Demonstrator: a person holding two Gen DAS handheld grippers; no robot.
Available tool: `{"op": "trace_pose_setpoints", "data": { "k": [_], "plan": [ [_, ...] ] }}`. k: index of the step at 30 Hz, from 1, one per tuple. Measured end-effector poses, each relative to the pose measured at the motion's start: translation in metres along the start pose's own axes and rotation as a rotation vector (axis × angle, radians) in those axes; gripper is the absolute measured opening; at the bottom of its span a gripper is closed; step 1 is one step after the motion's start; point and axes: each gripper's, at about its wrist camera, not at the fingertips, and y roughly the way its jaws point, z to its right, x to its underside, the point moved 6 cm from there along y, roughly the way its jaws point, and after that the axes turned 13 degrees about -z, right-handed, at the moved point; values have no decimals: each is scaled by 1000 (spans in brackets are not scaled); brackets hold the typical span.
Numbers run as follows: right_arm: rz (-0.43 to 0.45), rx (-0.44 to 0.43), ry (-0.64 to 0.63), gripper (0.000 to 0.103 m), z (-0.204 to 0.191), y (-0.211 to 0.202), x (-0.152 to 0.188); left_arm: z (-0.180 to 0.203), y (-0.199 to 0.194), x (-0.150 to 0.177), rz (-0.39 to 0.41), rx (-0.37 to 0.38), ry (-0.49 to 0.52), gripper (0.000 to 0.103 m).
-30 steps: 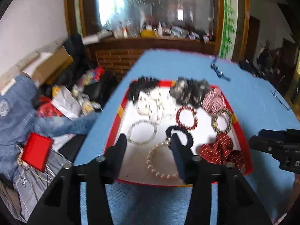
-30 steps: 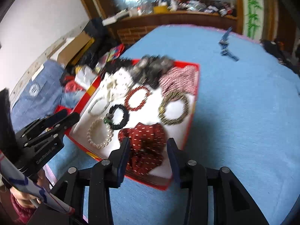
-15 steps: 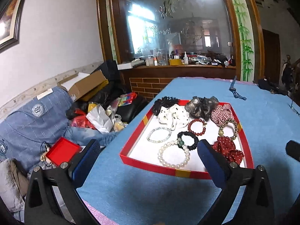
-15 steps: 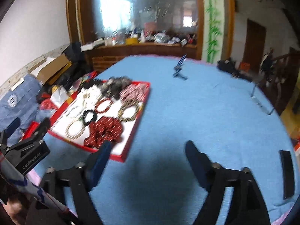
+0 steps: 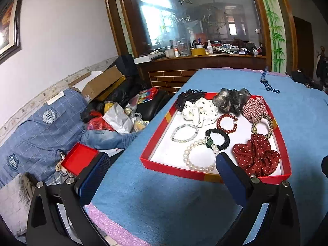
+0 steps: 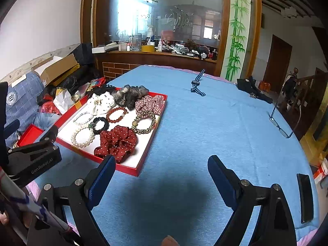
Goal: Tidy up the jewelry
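blue table [image 5: 164,194] | red tray [image 5: 162,131]: 5 bracelets, 5 scrunchies | left gripper [image 5: 162,164] released | right gripper [image 6: 162,170] released

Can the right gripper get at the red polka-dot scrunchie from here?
Probably yes. The right gripper is open above bare cloth, and the red polka-dot scrunchie lies uncovered in the red tray corner nearest it.

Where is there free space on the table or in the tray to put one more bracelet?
The blue cloth is bare between the red tray, the eyeglasses and the black phone. In the tray, the white floor left of the pearl bracelet is free. The far end, with the scrunchies, is crowded.
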Motion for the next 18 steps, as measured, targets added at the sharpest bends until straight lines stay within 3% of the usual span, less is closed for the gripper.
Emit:
{"op": "trace_pose_setpoints", "data": {
  "k": [18],
  "plan": [
    [-54, 16, -41, 94, -16, 13, 5, 2, 12, 7, -34, 35, 8, 103]
  ]
}}
